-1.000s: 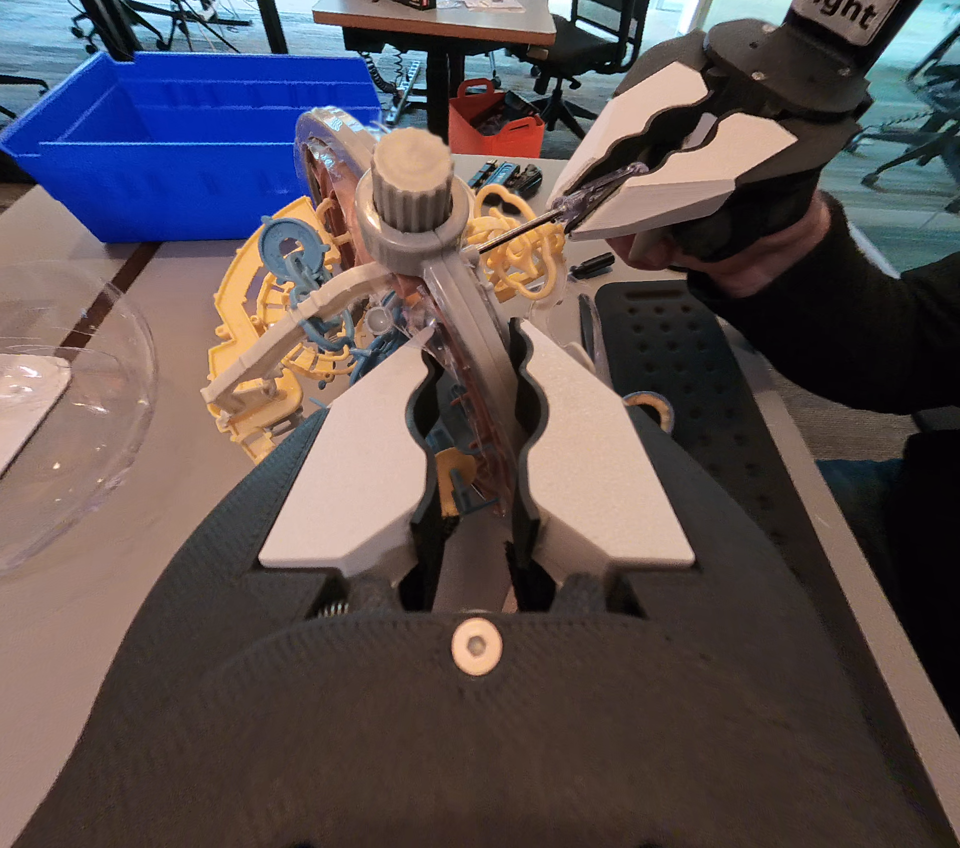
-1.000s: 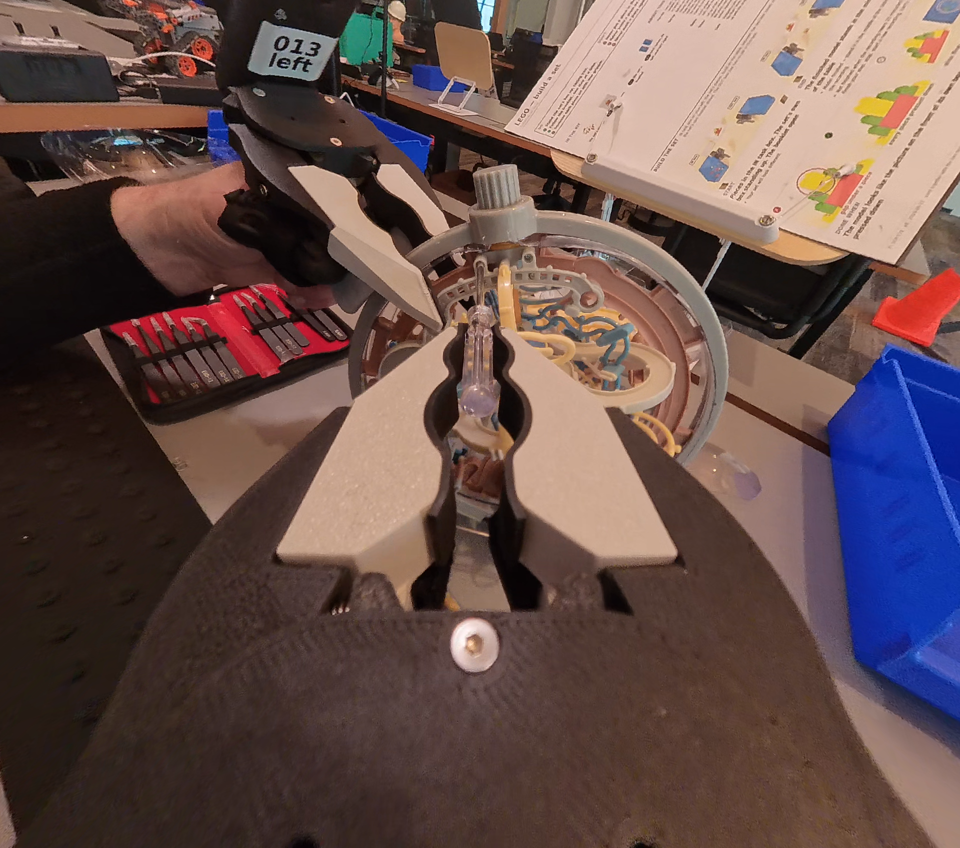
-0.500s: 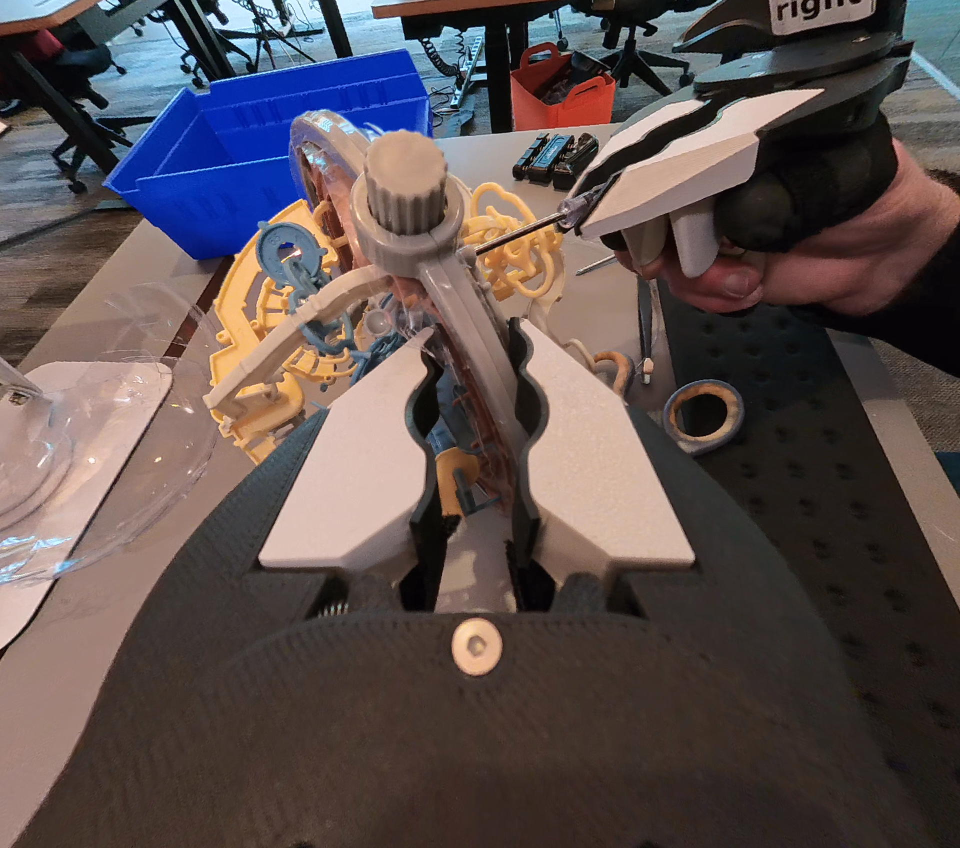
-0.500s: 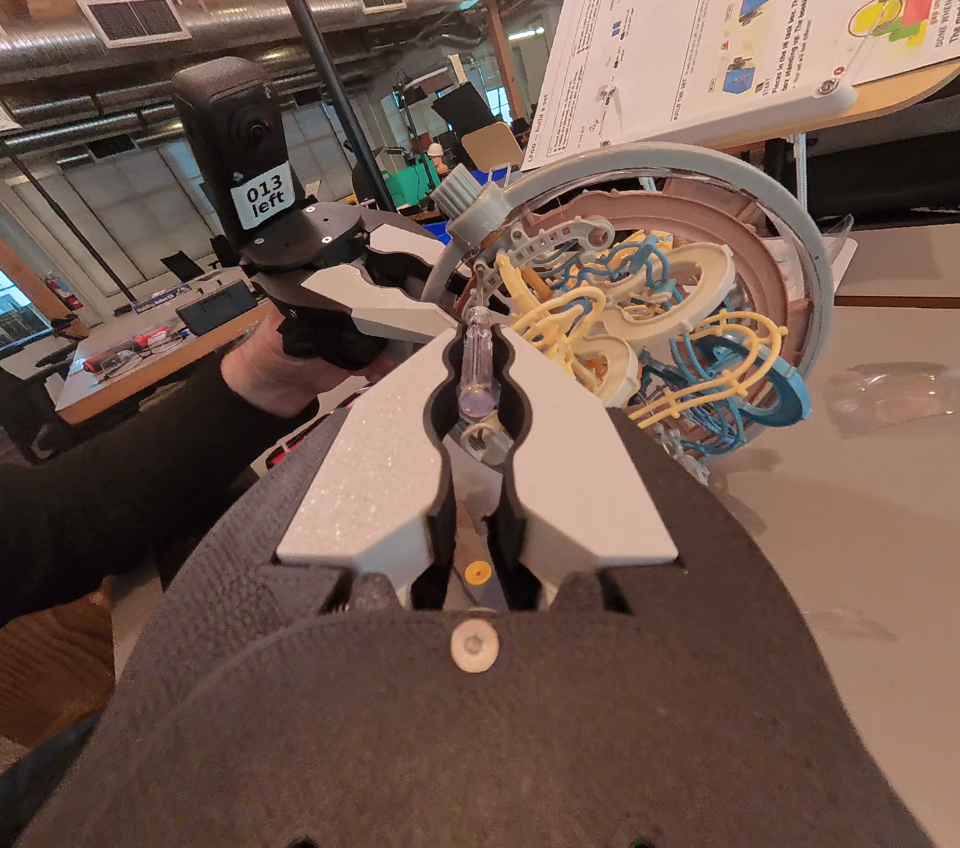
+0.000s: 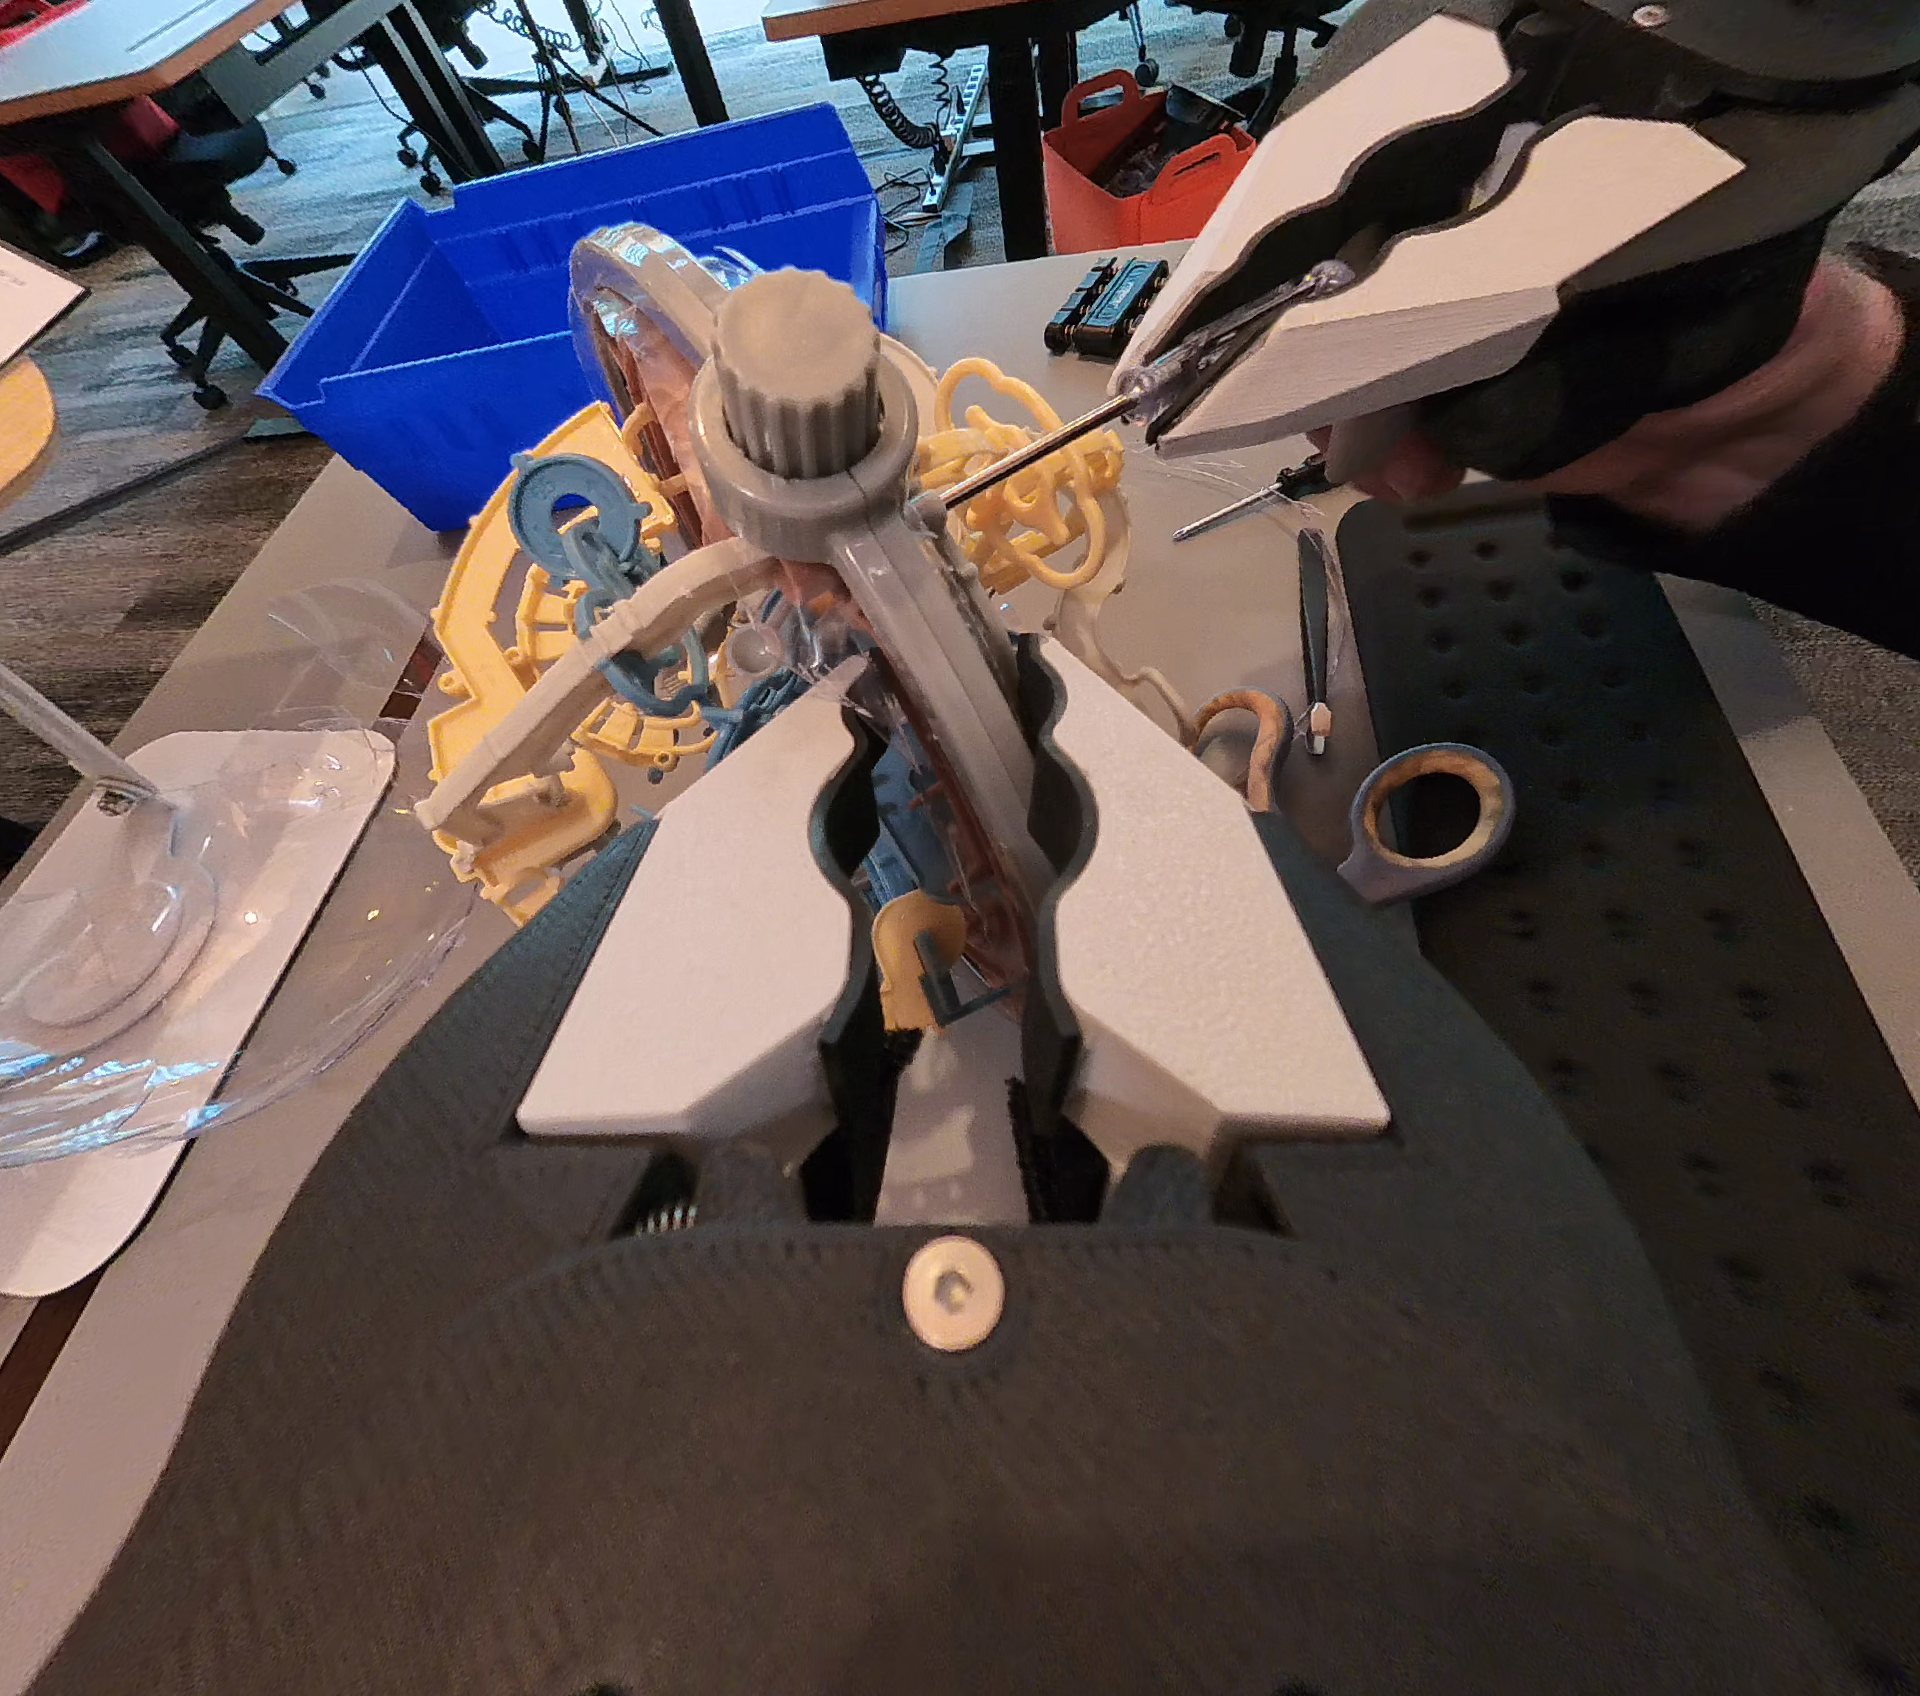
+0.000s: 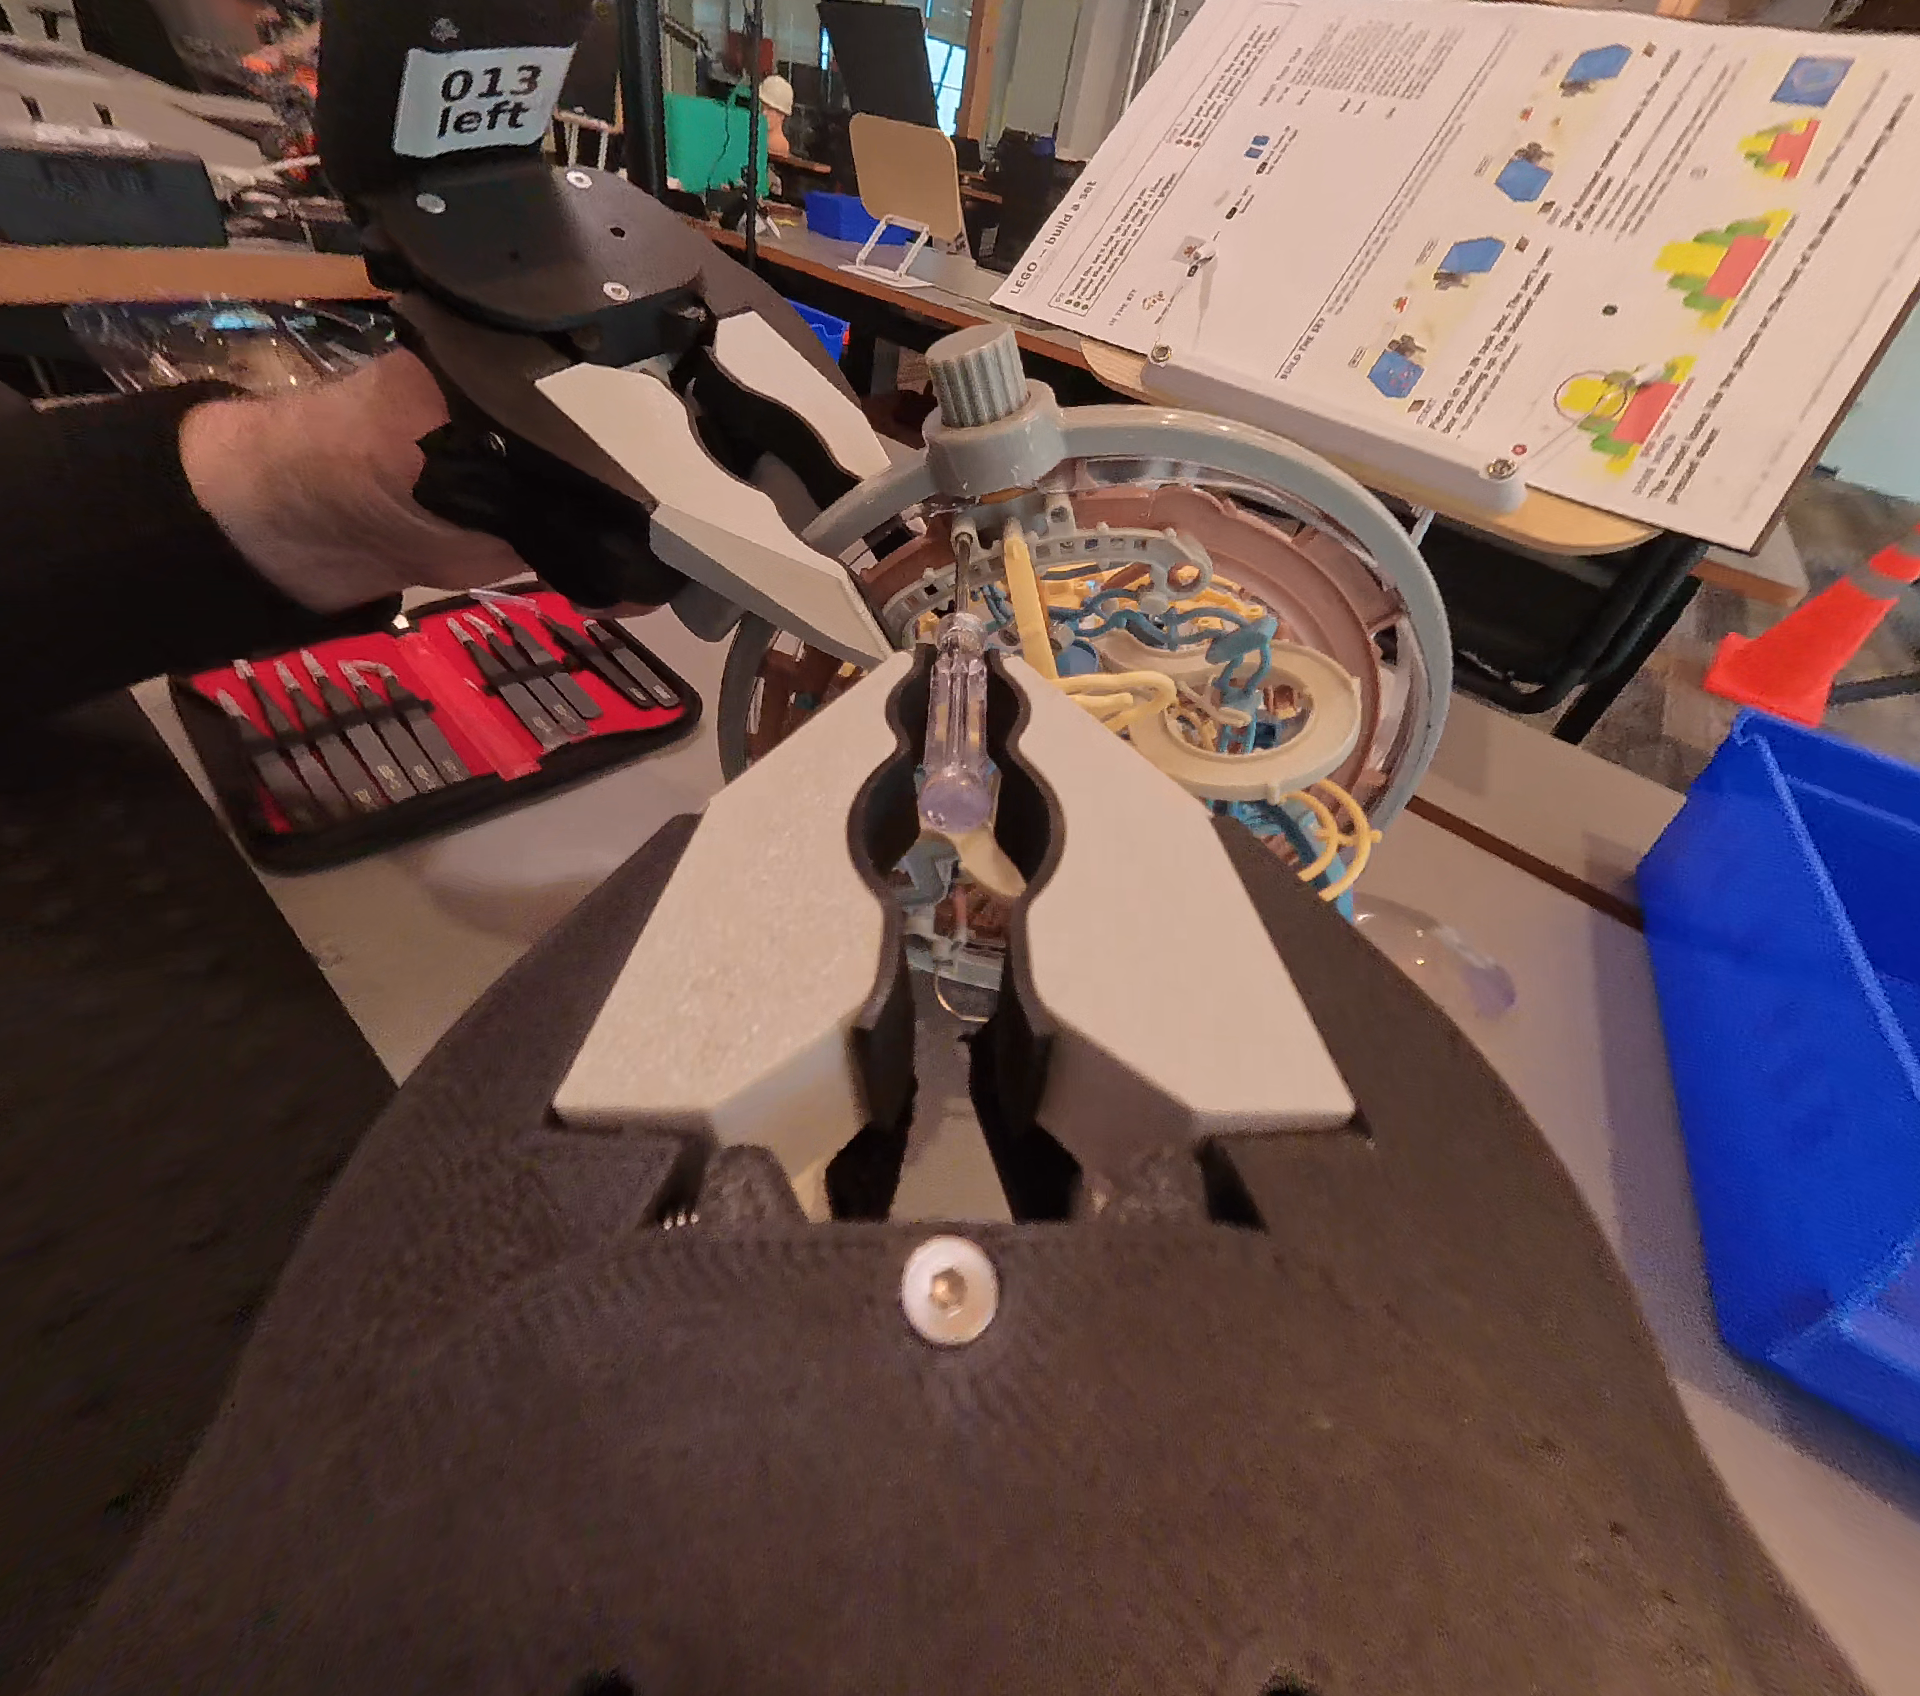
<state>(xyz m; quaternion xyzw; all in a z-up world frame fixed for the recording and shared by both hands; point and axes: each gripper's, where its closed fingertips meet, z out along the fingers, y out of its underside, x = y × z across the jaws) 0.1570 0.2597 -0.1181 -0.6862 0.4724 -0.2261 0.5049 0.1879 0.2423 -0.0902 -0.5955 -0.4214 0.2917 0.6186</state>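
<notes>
Left hand-held gripper (image 5: 951,773) clamps grey ring (image 5: 940,659) of maze ball (image 6: 1143,659), upright mid-surface (image 5: 260,1251). Right hand-held gripper (image 6: 951,711) clamps clear-handled screwdriver (image 6: 954,732), tip at ring beside knob (image 5: 795,373). Clear half-shell (image 5: 156,971) lies at left edge, blue bin (image 5: 582,316) at far edge.

- maze ball (image 5: 727,659): lower part hidden behind left claw (image 5: 940,773).
- blue bin (image 6: 1808,1023): cut off at right edge.
- screwdriver (image 6: 951,732): tip too small to tell.
- instruction sheet (image 6: 1507,212): blurred.
- clear dome (image 5: 156,971): cut off at left edge.
</notes>
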